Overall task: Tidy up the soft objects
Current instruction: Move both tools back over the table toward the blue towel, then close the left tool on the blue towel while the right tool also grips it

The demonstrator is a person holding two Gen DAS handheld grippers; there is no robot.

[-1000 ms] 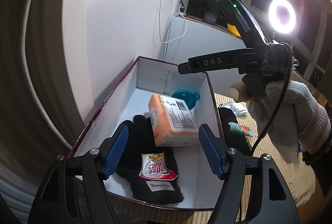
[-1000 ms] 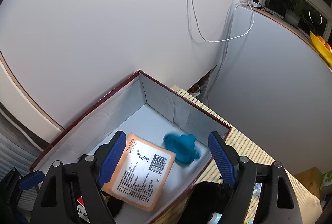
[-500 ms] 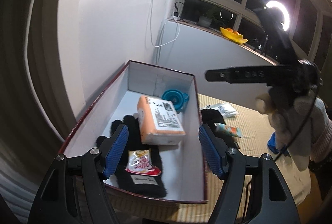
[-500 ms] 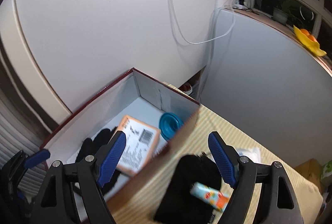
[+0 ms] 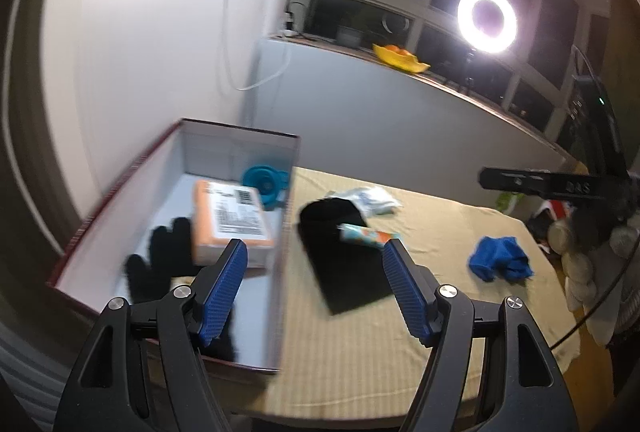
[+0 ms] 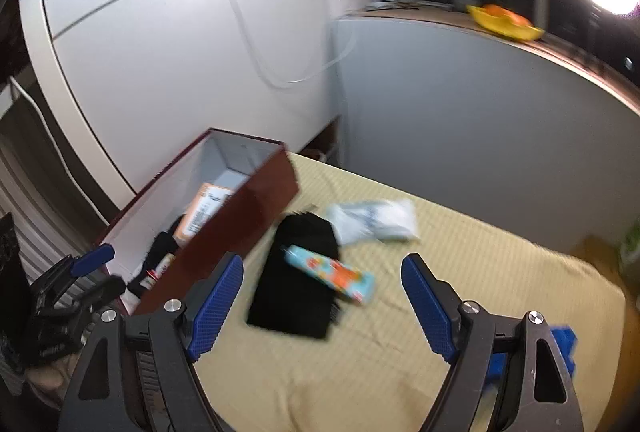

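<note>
A worktop (image 6: 460,272) under a ribbed beige cloth is sitting in a white-walled room corner, with a ring light (image 5: 487,19) glowing before dark windows. The landmark is a dark red cardboard box (image 5: 132,172) standing at the worktop's left edge. Inside it are lying an orange tissue pack (image 5: 234,220), a black glove (image 5: 160,264) and a teal cup (image 5: 264,182). Just beside the box's right wall a black pouch (image 6: 298,284) is lying flat, with a colourful tube (image 6: 332,274) resting across it and a clear plastic packet (image 6: 374,220) at its far end. Well apart from the box, a crumpled blue cloth (image 5: 500,258) is lying. The left tool (image 5: 314,286) and the right tool (image 6: 322,302) are both hanging released, jaws wide, gripping nothing.
</note>
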